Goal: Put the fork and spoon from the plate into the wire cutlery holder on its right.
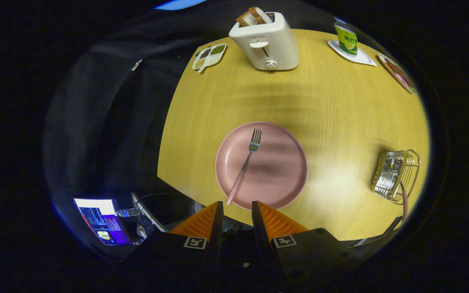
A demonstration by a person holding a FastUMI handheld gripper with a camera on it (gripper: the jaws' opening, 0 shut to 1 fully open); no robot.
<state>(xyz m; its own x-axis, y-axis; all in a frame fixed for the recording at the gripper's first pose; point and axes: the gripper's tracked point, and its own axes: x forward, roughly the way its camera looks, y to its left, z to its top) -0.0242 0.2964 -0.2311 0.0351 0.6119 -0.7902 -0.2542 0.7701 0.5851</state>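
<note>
Hovering above the near edge of the round yellow wooden table, the orange-fingered hand-held gripper holds its fingers apart, with nothing between them. Just ahead, at 12 o'clock from the fingertips, sits the round pink plate. On it lies the steel fork with a checked pink handle, tines pointing away, handle end near the left fingertip. At 3 o'clock from the plate, well apart, stands the wire cutlery holder; a pink-handled utensil, judged to be the spoon, already leans in it. Remaining: grasp the fork and transfer it.
</note>
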